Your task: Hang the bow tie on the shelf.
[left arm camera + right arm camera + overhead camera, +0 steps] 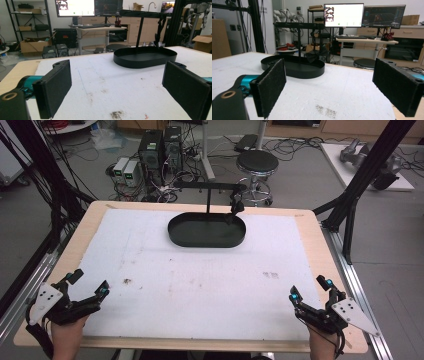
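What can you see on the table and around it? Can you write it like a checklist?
Surface: white mat on a wooden table, with small dark stains.
Job's things: black oval tray at the far middle, with a T-shaped stand rising from it; a small dark item hangs from the bar's end.
Clutter: nothing seen on the mat besides the stains.
Grippers: left gripper at the near left, jaws open, holding nothing; right gripper at the near right, jaws open, holding nothing.
Cables: tangled on the floor behind the table.
Surroundings: round stool, computer towers, monitors on a desk.
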The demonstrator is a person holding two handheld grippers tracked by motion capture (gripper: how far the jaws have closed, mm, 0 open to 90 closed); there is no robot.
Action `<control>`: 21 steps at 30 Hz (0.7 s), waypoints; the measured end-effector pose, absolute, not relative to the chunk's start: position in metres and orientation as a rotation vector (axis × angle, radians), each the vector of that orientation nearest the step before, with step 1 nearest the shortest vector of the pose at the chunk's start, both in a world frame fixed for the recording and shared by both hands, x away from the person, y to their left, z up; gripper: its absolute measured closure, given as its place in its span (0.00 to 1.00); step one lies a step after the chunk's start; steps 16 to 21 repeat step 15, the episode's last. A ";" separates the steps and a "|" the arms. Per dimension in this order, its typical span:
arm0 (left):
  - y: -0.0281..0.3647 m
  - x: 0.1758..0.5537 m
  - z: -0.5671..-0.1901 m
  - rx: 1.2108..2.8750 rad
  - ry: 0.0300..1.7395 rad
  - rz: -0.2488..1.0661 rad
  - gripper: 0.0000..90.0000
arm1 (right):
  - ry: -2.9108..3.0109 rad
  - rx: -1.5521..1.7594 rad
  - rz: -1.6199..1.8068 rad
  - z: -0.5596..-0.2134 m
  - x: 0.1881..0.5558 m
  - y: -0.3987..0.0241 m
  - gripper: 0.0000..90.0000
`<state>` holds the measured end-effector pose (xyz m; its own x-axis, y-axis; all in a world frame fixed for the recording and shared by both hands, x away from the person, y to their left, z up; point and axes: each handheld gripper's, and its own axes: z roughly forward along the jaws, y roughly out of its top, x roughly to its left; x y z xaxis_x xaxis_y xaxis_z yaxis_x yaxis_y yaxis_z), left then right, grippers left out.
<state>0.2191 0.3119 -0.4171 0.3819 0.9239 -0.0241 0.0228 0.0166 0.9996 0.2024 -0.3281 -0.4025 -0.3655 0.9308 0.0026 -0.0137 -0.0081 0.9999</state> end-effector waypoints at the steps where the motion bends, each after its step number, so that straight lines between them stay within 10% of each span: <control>1: 0.312 0.219 -0.417 1.370 0.938 0.893 0.10 | 1.465 1.007 1.491 -0.402 0.202 -0.328 0.12; 21: 0.307 0.222 -0.419 1.383 0.927 0.883 0.10 | 1.460 1.009 1.489 -0.401 0.198 -0.332 0.12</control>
